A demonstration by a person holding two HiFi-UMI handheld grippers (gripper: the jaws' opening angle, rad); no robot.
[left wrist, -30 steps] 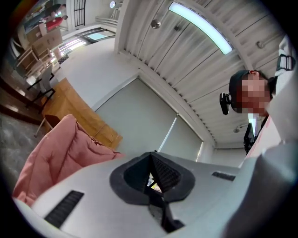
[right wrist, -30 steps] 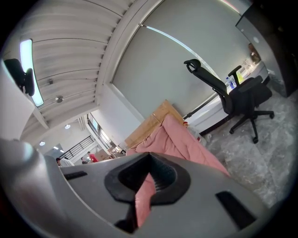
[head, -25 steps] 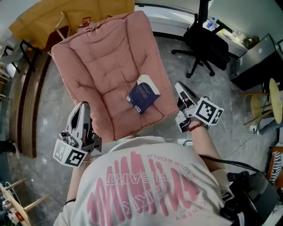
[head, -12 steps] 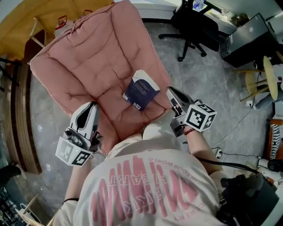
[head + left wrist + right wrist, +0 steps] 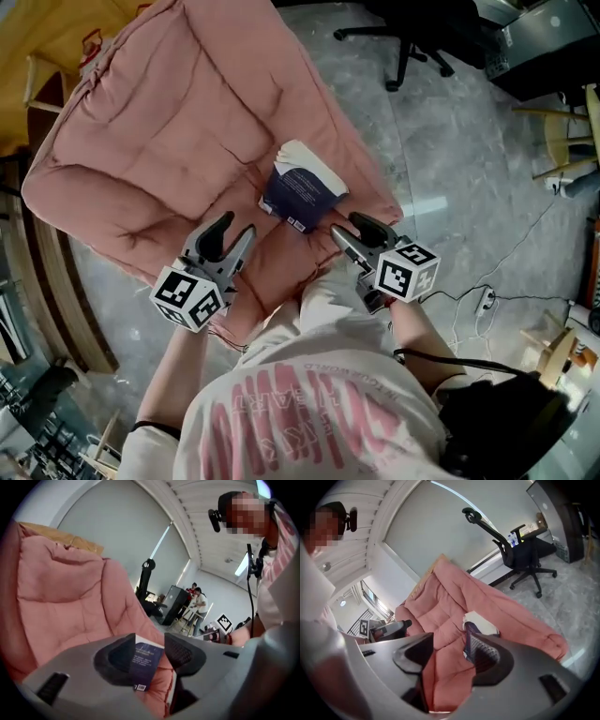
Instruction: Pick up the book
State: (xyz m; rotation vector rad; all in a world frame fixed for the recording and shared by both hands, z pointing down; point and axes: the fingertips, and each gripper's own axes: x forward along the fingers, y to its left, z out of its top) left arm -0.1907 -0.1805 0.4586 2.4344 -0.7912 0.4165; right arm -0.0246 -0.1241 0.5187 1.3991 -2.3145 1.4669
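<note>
**A:** How do the left tongs [image 5: 236,227] stand?

**B:** Parted, having just been opening; nothing is pinched between them. In the left gripper view the book [image 5: 145,663] shows through the gap, farther off and untouched.

**A:** And the right tongs [image 5: 349,225]?

**B:** Parted too, also just opened, and empty; mostly pink padding shows between the jaws.

**A:** Where does the book lie?

**B:** Flat on the pink cushion [image 5: 169,141], near its front right edge; in the head view it is just ahead of both tongs and roughly between them. Its dark blue cover faces up; pale pages show at the far edge.

**A:** What is hard to make out?

**B:** In the left gripper view the left jaw covers the book's left side. In the right gripper view the right jaw hides nearly all of it, leaving only a dark edge and the pale pages. The print on the cover is too small to read; the cushion's far end is cut off at the top of the head view.

**A:** And farther out?

**B:** Grey floor [image 5: 450,159] lies beside the cushion; a black office chair [image 5: 525,550] stands on it. Two people [image 5: 199,603] stand far back in the left gripper view, too small to tell more.
</note>
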